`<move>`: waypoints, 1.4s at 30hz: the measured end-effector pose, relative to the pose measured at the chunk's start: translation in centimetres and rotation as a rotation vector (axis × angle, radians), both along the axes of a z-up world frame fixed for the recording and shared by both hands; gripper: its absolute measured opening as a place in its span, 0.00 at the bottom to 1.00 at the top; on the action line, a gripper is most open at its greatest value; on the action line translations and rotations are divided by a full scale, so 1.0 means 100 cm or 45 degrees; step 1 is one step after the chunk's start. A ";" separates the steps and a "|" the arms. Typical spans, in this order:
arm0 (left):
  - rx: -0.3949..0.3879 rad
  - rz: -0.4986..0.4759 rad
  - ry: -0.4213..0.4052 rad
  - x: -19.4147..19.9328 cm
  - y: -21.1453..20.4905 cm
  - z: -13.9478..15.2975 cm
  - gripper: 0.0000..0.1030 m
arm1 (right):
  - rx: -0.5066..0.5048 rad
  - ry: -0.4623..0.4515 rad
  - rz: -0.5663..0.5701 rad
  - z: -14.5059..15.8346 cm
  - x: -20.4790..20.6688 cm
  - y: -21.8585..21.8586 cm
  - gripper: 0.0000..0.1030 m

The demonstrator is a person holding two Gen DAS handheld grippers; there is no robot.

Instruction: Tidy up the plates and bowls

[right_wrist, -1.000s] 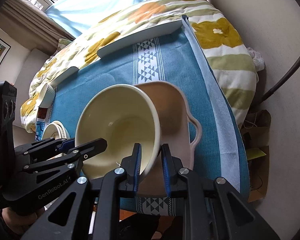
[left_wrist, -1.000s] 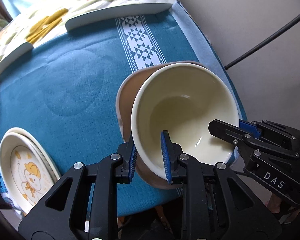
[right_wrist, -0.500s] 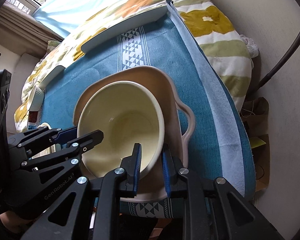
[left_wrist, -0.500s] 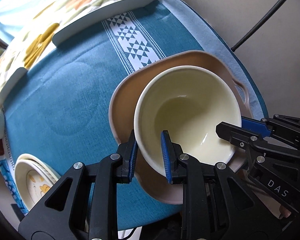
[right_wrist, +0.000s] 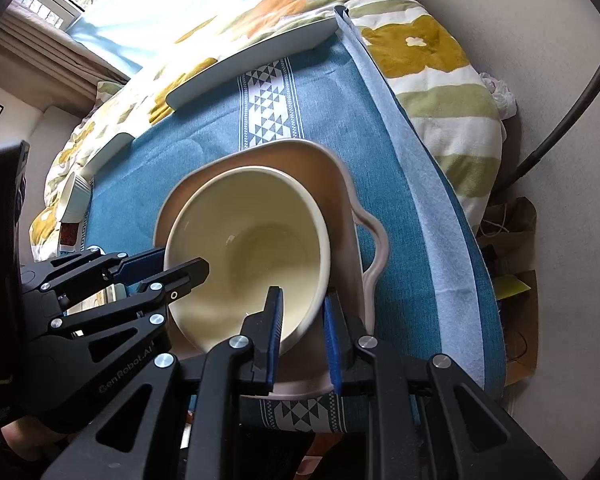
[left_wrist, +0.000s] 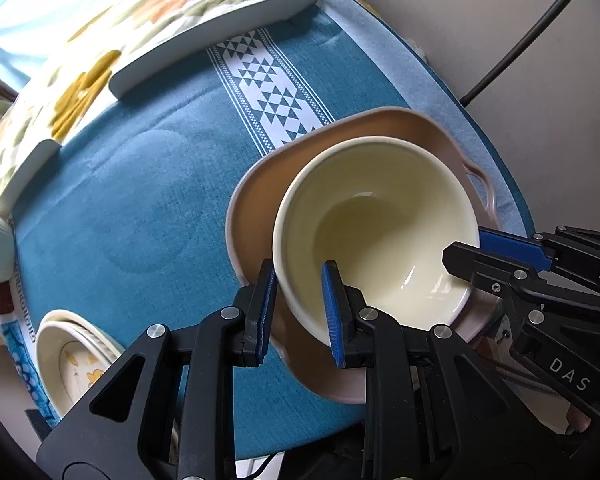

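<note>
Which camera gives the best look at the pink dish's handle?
The right wrist view: the pink dish's handle shows as a whole open loop, beside the cream bowl. The left wrist view shows it small, behind the bowl's far rim.

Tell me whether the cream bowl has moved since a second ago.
Yes. The cream bowl moved further over the pink handled dish, away from the white-patterned stripe; it now sits inside the dish's outline.

a blue cloth (left_wrist: 148, 184) with a white patterned band (left_wrist: 276, 92) is spread on the table; a flowered quilt (right_wrist: 427, 52) is seen beyond.
</note>
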State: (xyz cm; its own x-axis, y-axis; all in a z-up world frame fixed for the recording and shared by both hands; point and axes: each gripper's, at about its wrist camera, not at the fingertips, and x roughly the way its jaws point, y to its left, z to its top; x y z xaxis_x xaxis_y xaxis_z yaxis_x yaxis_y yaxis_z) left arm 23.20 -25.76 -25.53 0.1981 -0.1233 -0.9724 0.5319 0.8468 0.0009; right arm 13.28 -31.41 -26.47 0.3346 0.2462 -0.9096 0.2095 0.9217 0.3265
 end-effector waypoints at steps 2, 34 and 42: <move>-0.019 0.011 -0.012 0.000 0.002 0.008 0.20 | -0.005 -0.016 0.005 0.006 -0.002 -0.002 0.18; -0.284 0.992 -0.521 -0.018 0.292 0.166 0.99 | 0.086 -0.698 0.722 0.158 0.095 0.167 0.99; -0.466 1.219 -0.403 0.043 0.414 0.131 0.99 | 0.133 -0.517 0.762 0.139 0.210 0.286 0.99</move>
